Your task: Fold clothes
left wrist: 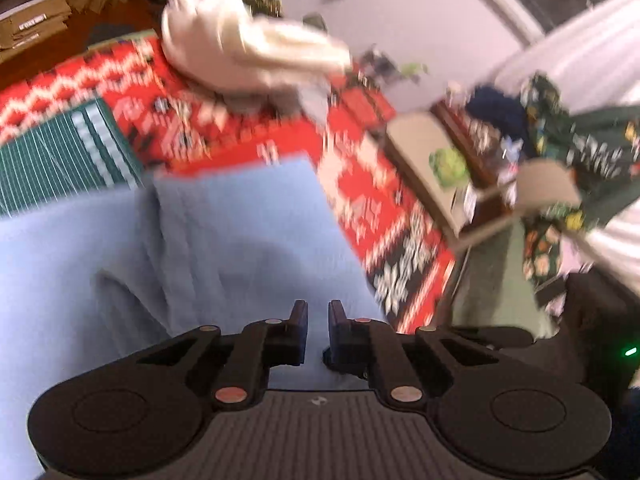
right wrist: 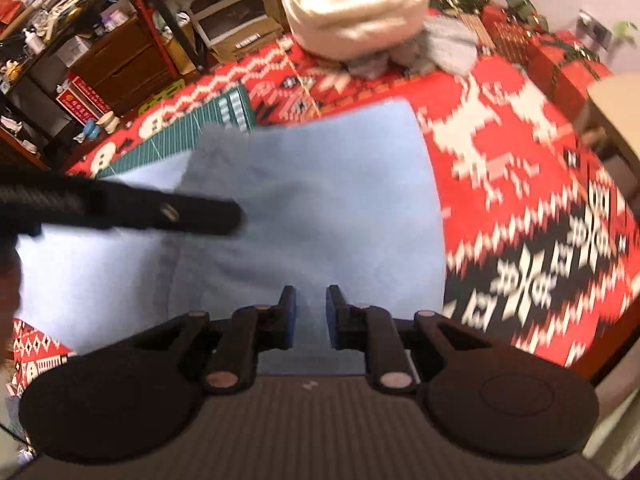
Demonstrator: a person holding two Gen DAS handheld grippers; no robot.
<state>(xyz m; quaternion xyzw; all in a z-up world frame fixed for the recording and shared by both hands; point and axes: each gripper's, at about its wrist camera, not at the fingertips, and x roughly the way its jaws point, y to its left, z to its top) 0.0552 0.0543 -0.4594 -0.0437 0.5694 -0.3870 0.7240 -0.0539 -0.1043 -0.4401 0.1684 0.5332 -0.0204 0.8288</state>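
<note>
**A:** Two grippers over one big red patterned tablecloth, and you ask how far along you are? Start with what covers most of that table: the light blue garment. It lies across the near middle, reaching toward the near edge under both of your tools.

**B:** And its state?

**A:** Its right side runs as a straight, clean edge and the far right corner looks square. Toward the left a layer appears to sit doubled over another, with a soft ridge where they meet. So you have something at least partly folded, I judge; whether more folds are wanted, these blurred views don't settle. The surface shows shallow wrinkles and looks like soft, thick knit.

**B:** What else is waiting?

**A:** A bundled cream garment sits at the far edge, with a crumpled grey cloth just beside it. Neither lies flat, so that looks like work left. A green cutting mat lies at the far left, partly under the blue fabric.

**B:** And the tools?

**A:** Your left gripper hovers above the blue cloth, fingers a narrow gap apart, nothing between them. Your right gripper is likewise slightly parted and empty, above the garment's near part.
</note>
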